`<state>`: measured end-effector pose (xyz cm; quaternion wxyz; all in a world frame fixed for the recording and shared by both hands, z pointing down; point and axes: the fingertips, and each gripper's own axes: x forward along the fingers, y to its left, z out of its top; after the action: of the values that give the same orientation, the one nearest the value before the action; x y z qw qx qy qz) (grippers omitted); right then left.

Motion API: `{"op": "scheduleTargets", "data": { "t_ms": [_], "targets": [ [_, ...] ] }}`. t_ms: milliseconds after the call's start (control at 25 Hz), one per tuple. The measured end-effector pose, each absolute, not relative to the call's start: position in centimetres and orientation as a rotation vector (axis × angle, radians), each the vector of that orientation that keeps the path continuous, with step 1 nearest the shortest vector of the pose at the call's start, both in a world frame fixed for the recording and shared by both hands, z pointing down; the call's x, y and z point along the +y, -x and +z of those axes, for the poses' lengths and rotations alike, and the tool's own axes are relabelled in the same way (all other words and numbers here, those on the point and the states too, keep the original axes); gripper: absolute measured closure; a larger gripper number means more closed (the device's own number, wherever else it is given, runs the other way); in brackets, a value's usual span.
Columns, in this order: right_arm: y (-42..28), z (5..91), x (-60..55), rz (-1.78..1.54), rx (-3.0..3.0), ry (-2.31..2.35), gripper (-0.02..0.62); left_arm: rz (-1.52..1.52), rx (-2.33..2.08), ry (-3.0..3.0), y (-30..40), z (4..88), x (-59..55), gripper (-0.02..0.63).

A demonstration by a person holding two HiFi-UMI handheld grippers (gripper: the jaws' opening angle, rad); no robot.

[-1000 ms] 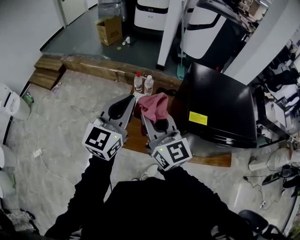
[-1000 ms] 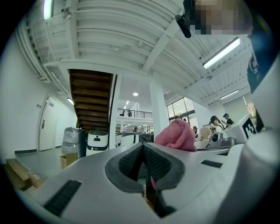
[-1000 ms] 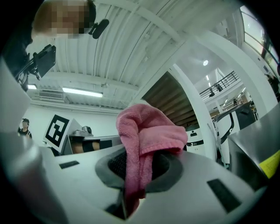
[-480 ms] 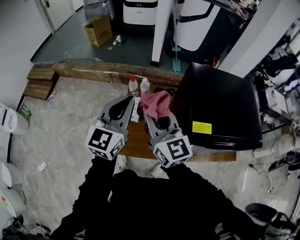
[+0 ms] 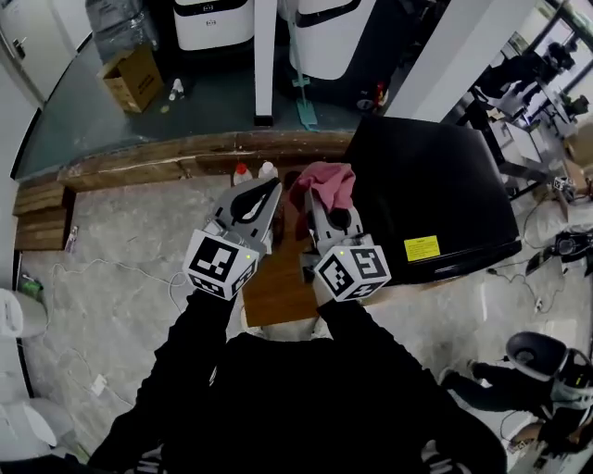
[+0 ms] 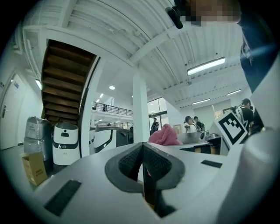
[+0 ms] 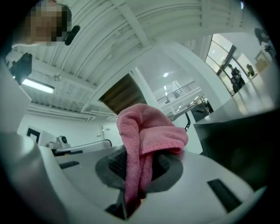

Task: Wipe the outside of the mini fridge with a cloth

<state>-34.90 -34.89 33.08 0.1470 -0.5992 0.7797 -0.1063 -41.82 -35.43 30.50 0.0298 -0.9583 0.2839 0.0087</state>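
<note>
The black mini fridge (image 5: pixel 435 199) stands to the right in the head view, with a yellow label (image 5: pixel 422 248) on its top near the front edge. My right gripper (image 5: pixel 321 196) is shut on a pink cloth (image 5: pixel 328 183), held just left of the fridge's left edge. In the right gripper view the pink cloth (image 7: pixel 144 142) hangs folded between the jaws and the fridge's dark side (image 7: pixel 240 144) fills the right. My left gripper (image 5: pixel 262 196) is shut and holds nothing; it is raised beside the right one, and its own view shows the jaws closed together (image 6: pixel 143 168).
A wooden board (image 5: pixel 278 287) lies on the floor under the grippers. Two small bottles (image 5: pixel 252 172) stand by a wooden kerb (image 5: pixel 167 157). A cardboard box (image 5: pixel 132 77) and white machines (image 5: pixel 213 20) are at the back. Cables and a round device (image 5: pixel 533 356) lie at the right.
The head view has swung, so the fridge now sits higher and closer to the grippers. Both grippers have moved up and forward with the pink cloth toward the fridge's left edge.
</note>
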Motion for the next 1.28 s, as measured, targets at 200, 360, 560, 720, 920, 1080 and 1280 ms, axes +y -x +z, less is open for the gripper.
{"op": "scheduleTargets", "data": {
  "t_ms": [200, 360, 560, 720, 920, 1080, 1280],
  "targets": [
    [31.7, 34.4, -38.8, -0.375, 1.969, 1.834, 0.540, 0.015, 0.694, 2.994, 41.5, 31.5, -39.3, 0.600],
    [27.6, 36.8, -40.0, -0.504, 1.712, 1.872, 0.540, -0.012, 0.561, 3.028, 39.5, 32.6, -40.6, 0.600],
    [23.2, 39.6, -41.9, -0.649, 1.468, 1.802, 0.540, -0.022, 0.486, 3.066, 36.3, 33.8, -42.3, 0.600],
    [21.6, 41.4, -42.5, -0.694, 1.335, 1.749, 0.540, -0.038, 0.420, 3.081, 35.2, 34.4, -42.4, 0.600],
    [19.9, 43.5, -42.8, -0.723, 1.185, 1.678, 0.540, -0.061, 0.378, 3.077, 34.4, 35.2, -42.2, 0.600],
    [19.2, 44.2, -43.3, -0.750, 1.097, 1.584, 0.538, -0.078, 0.360, 3.084, 34.2, 35.7, -42.4, 0.600],
    [19.1, 44.1, -42.1, -0.768, 1.026, 1.492, 0.540, -0.082, 0.307, 3.100, 33.6, 36.3, -41.2, 0.600]
  ]
}}
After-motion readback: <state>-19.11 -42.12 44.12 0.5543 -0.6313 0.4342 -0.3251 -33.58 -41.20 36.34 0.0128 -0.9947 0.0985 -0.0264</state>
